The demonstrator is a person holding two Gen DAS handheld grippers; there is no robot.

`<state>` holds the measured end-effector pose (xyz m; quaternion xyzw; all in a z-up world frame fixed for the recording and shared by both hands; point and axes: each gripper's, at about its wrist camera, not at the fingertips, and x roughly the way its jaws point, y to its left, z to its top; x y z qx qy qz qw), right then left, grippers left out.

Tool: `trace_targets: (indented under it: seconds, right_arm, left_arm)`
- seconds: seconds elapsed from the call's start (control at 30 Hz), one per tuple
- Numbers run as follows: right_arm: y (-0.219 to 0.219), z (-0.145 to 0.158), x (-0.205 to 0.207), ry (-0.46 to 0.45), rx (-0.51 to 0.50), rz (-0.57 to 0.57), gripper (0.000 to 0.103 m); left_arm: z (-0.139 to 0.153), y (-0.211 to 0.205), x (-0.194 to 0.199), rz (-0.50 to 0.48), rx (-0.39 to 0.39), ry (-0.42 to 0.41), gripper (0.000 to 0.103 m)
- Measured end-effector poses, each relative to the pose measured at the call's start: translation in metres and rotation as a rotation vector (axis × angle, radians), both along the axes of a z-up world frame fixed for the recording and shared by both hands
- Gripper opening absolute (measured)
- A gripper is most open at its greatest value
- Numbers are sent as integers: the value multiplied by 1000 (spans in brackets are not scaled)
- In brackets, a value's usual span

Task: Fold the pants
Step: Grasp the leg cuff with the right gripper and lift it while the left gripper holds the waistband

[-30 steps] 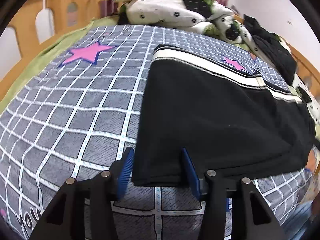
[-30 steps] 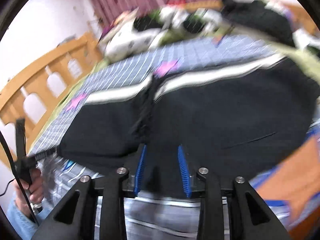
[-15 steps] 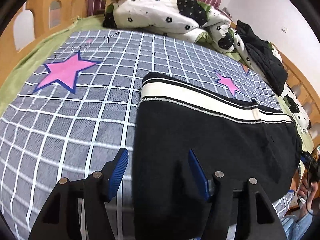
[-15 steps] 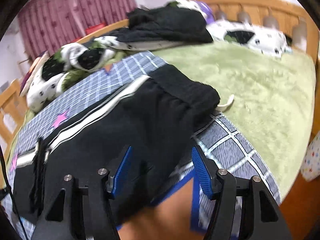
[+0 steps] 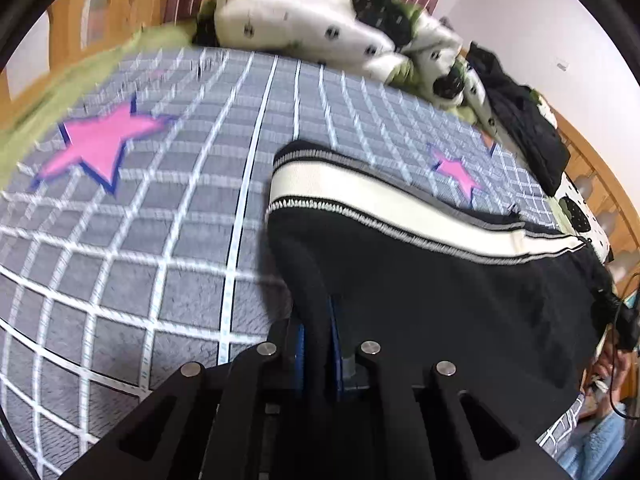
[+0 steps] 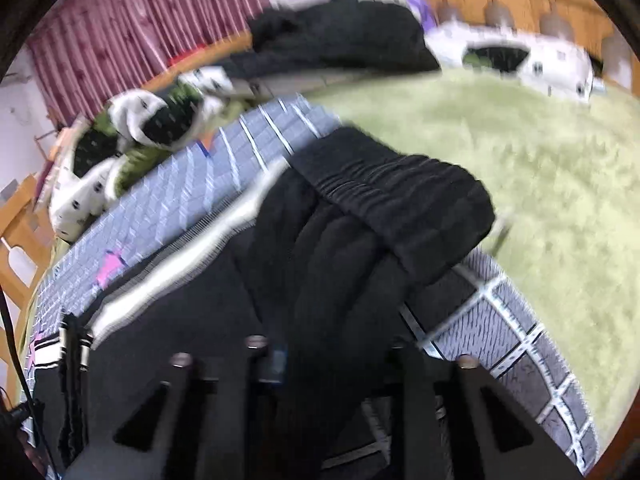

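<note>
Black pants (image 5: pixel 440 288) with a white side stripe (image 5: pixel 400 208) lie across a grey checked bed cover (image 5: pixel 152 240). My left gripper (image 5: pixel 318 336) is shut on the near edge of the leg end, the black cloth pinched between its blue pads. In the right wrist view the pants (image 6: pixel 320 272) show their gathered waistband (image 6: pixel 404 208) bunched up. My right gripper (image 6: pixel 316 360) is shut on the cloth below the waistband; its blue pads are mostly hidden by fabric and the view is blurred.
A white spotted duvet (image 5: pixel 320 28) and a pile of black clothes (image 5: pixel 524 120) lie at the far side. A wooden bed frame (image 5: pixel 72 20) rings the bed. A green fuzzy blanket (image 6: pixel 520 152) lies to the right of the waistband.
Both grippers were open half a second ago and have closed on the pants, the left at the leg end, the right near the waistband. The cloth has bunched up at both grips.
</note>
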<state>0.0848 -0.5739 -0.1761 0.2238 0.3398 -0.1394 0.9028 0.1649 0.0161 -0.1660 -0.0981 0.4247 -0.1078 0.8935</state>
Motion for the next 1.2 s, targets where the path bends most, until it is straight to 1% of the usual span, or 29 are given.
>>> trace_targets:
  seconds: [0.07,0.13,0.2,0.3,0.37,0.43,0.5,0.57,0.6,0.67,0.73,0.8,0.83,0.87,0.93,0.97,1.03,1.07,1.13,1.17,1.2]
  right_arm:
    - [17,24,-7,-59,-62,-3,14]
    - [36,47,-9,-96,-126,8,13]
    - [52,68,-9,-130,-166,17,13]
    - [73,102,-2,-169,-194,38,13]
    - [90,131,3,-215,-210,57,12]
    - [106,155,5,-261,-206,83,12]
    - [125,179,4,-322,-183,131,12]
    - [143,190,1,-369,-165,178,12]
    - [151,191,1,-380,-158,197,12]
    - [165,180,7,-361,-138,246,12]
    - [170,156,18,-305,-121,273,13]
    - [172,112,36,-191,-103,285,13]
    - [172,95,40,-146,-122,273,13]
    - [170,71,46,-76,-151,256,15]
    - [156,33,52,41,-141,222,18]
    - [143,15,50,88,-75,217,19]
    - [129,0,42,102,29,236,21]
    - [125,-2,37,108,65,240,24]
    - [126,0,28,129,58,231,27]
    - [129,4,23,130,41,227,34]
    - [132,8,17,139,1,222,38]
  left_arm:
    - [14,-3,-5,-1,8,-52,10]
    - [30,-1,-5,0,-30,-83,10]
    - [46,4,0,-7,-85,-105,10]
    - [70,11,3,-14,-132,-151,10]
    - [92,19,-2,-16,-147,-203,10]
    - [117,30,-9,-25,-97,-262,10]
    - [135,48,-14,6,-41,-309,10]
    - [140,69,-17,42,-10,-310,10]
    - [137,86,-17,73,-5,-282,10]
    - [120,111,-12,103,-10,-224,10]
    - [94,129,-7,134,-13,-169,10]
    - [55,140,-2,167,23,-86,11]
    - [35,145,1,196,58,-41,12]
    - [18,147,3,209,88,1,13]
    - [-2,150,1,222,120,40,28]
    - [-8,151,-2,243,143,38,32]
    - [-7,152,-5,260,153,27,39]
    - [-7,153,-6,262,156,29,39]
    - [-5,151,-8,256,162,30,40]
    - [-6,151,-9,255,161,26,40]
    - [-7,152,-10,254,160,26,41]
